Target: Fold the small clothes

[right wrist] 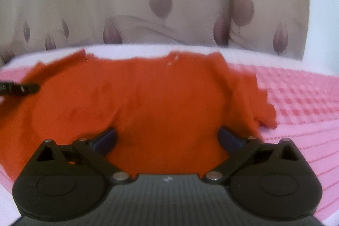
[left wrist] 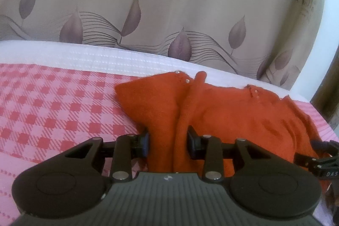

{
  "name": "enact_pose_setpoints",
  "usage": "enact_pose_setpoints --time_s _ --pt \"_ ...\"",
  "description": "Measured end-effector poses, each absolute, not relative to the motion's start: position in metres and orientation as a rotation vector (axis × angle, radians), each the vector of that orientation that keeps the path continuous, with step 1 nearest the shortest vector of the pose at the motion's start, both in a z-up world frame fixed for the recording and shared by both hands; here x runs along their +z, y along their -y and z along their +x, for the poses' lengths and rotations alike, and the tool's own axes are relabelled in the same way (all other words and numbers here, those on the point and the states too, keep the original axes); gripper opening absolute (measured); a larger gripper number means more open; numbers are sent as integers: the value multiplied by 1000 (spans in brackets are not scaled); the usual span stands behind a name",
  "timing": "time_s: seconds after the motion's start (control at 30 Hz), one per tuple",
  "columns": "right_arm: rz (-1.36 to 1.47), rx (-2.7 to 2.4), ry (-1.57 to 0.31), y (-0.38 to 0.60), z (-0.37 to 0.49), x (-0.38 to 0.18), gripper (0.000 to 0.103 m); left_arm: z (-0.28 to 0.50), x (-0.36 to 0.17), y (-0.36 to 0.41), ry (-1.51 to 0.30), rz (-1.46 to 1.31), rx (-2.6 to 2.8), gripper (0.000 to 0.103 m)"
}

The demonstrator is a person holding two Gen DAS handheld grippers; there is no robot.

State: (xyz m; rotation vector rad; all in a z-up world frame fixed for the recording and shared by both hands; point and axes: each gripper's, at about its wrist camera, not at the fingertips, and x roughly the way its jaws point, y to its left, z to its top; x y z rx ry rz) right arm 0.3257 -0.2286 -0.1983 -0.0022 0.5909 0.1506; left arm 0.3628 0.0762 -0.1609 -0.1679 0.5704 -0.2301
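An orange small garment point(left wrist: 222, 111) lies spread on a pink checked bedspread point(left wrist: 53, 109), its neckline with small snap studs point(left wrist: 187, 81) towards the far edge. My left gripper point(left wrist: 168, 140) sits low at the garment's left part. A raised fold of the cloth runs between its fingers, and the right pad stands clear of that fold. In the right wrist view the same garment point(right wrist: 159, 94) fills the middle, and my right gripper point(right wrist: 167, 137) hovers over its near part with the jaws spread wide and nothing pinched. The picture there is blurred.
A beige curtain point(left wrist: 169, 3) with purple leaf prints hangs behind the bed. A white quilted band point(left wrist: 84, 54) runs along the bed's far edge. Bare bedspread point(right wrist: 296, 103) lies right of the garment. Each gripper shows at the other view's side edge.
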Motion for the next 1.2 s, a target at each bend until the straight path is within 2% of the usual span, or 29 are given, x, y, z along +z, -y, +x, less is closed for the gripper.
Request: enact_pose_setpoints --time_s 0.6,0.77,0.83,1.2 --pt "-11 146 -581 228 324 -198 103 363 -161 -72 -567 -126 -209 45" --pt "-3 150 -583 229 324 -198 103 363 -161 -71 -566 -110 -194 49" --pt "-4 149 -584 229 324 -198 103 363 -161 -70 -565 -104 -180 54" --pt "-39 116 -577 221 322 -198 103 363 -161 -69 -564 -85 -160 60"
